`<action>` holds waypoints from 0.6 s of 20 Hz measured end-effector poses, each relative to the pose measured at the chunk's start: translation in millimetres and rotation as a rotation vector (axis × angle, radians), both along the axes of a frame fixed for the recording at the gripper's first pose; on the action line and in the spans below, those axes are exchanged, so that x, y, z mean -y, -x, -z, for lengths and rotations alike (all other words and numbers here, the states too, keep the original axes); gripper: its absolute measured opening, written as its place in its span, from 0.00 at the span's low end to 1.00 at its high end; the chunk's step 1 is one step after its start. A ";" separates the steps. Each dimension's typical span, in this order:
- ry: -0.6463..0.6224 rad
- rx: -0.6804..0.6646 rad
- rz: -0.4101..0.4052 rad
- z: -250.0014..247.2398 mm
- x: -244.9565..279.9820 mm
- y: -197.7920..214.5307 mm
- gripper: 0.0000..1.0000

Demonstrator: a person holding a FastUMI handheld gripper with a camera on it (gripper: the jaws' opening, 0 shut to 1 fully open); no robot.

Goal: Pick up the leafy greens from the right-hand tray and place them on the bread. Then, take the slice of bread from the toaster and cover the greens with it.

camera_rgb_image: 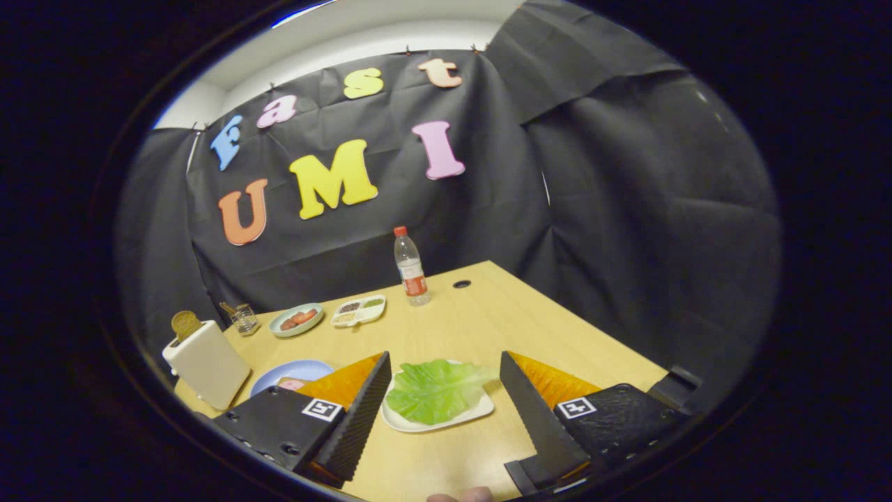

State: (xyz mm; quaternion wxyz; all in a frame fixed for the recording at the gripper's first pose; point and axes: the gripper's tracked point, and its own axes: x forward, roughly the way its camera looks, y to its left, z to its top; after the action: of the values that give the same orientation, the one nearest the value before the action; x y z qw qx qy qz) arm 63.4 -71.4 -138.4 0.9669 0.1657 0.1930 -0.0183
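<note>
Wooden table (453,328), leafy greens (435,390) between open jaws

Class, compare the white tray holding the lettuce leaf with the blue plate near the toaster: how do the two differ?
The white tray lies between the open tongs; the blue plate lies beyond one finger, beside the toaster. The white tray carries a green lettuce leaf; the blue plate's load is mostly hidden. Both rest flat on the wooden table.

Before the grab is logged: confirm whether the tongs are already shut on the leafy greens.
No: the tongs stand open, one finger on each side of the leafy greens lying on their white tray.
</note>
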 end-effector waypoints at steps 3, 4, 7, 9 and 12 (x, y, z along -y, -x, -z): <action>-0.082 -0.065 0.021 25.0 5.8 -13.7 0.96; -0.117 -0.082 0.025 30.6 5.4 -18.1 0.96; -0.233 -0.142 0.057 49.9 9.6 -27.1 0.96; -0.273 -0.176 0.079 66.0 10.7 -38.5 0.96; -0.324 -0.210 0.105 80.8 12.7 -53.0 0.96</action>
State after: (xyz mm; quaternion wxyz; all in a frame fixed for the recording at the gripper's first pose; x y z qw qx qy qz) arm 116.3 -84.1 -219.2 0.8999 0.3263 0.2841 -0.0547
